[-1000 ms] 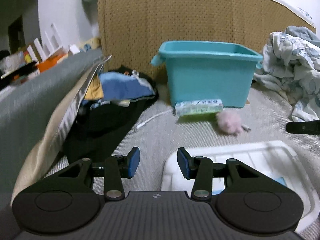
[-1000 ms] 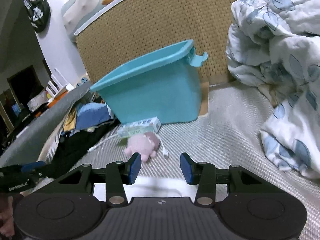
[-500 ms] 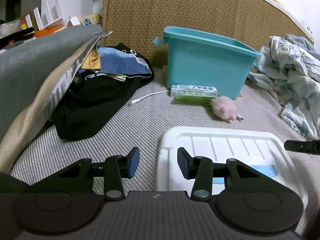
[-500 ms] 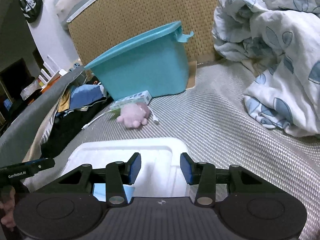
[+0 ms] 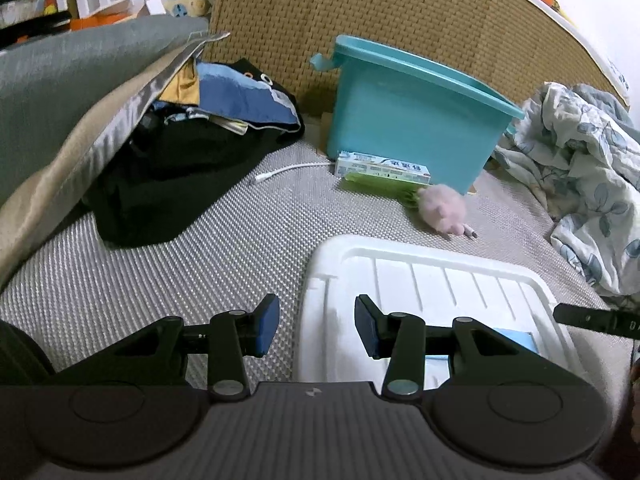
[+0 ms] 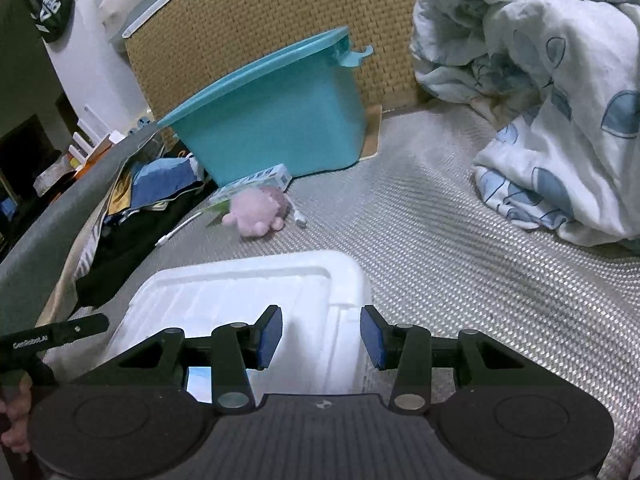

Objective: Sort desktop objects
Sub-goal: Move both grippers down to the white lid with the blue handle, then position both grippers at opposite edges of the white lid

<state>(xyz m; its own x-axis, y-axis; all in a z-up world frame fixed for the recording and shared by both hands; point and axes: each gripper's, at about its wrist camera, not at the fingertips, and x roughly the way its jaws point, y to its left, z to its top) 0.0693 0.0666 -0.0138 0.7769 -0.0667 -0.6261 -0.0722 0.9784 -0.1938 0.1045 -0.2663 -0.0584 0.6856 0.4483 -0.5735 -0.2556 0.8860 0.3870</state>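
Mat: a grey woven mat covered the whole surface, everything else lying on it.
Headboard: a tan wicker panel stood along the far edge, at 12 o'clock in both views.
Quilt: a crumpled white quilt with blue leaves was heaped at 2 o'clock in the right wrist view.
Clothes: a pile of black and blue clothes lay at 10 o'clock in the left wrist view, against a grey cushion.
Bin: a teal plastic bin stood upright at 12 to 1 o'clock, close to the panel.
Tray: a white ribbed tray lay flat just ahead of both tools, with something light blue partly hidden in its near end.
Left gripper: the left gripper was released, jaws wide apart and empty, hanging over the tray's left rim.
Right gripper: the right gripper was likewise released and empty, above the tray's right corner.
Box: a long white and green carton lay touching the bin's front foot.
Toy: a pink plush toy lay between the carton and the tray, at 1 o'clock, well clear of both tools.
Cable: a white cable ran from the carton towards the clothes.
Hand: fingers showed at 8 o'clock in the right wrist view.
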